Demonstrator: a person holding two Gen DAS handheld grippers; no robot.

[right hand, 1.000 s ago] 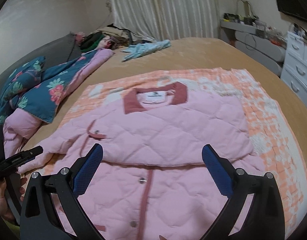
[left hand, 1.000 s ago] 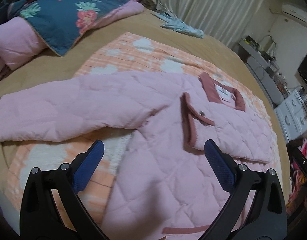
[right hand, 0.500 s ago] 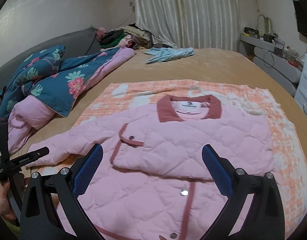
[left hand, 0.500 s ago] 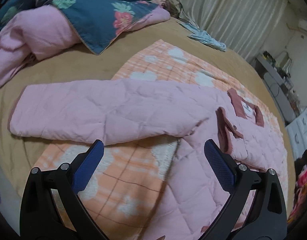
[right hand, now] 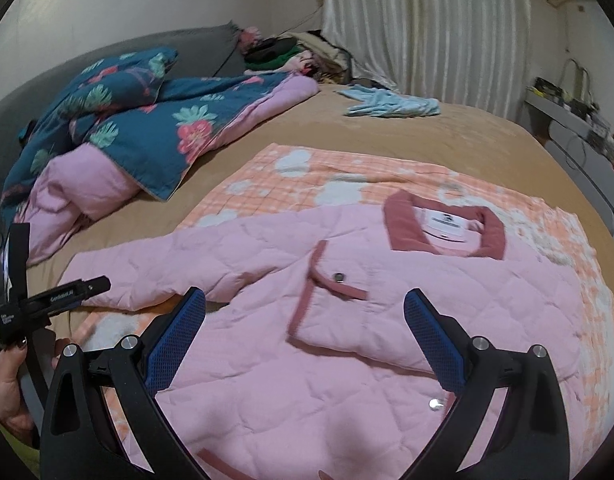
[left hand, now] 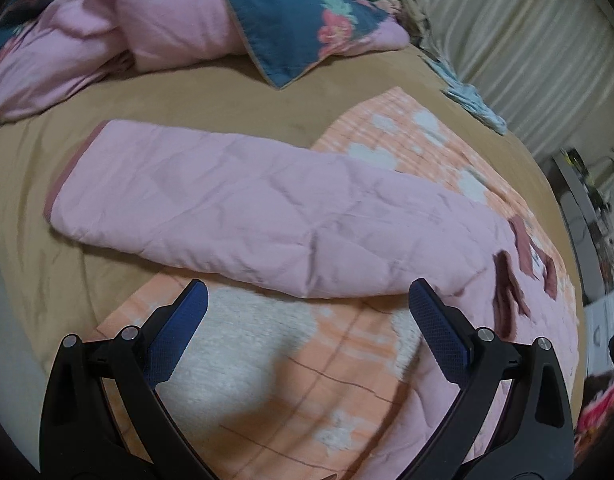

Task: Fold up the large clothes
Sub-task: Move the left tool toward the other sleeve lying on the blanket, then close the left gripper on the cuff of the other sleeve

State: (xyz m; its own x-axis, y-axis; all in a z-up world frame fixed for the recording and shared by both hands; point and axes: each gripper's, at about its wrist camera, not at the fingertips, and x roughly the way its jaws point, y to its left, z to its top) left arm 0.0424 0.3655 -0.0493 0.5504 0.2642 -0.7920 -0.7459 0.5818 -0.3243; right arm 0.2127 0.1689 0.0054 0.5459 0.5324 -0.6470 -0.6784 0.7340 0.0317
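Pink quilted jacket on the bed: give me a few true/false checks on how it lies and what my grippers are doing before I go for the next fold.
1. The left gripper is clamped on the sleeve. False: its jaws are open and hold nothing.
2. One sleeve lies stretched out sideways, its cuff on the tan bedspread. True.
3. The pink quilted jacket lies on an orange checked blanket. True.
4. The right gripper is shut. False: it is open above the jacket.
5. The collar is blue. False: it is dusty rose.
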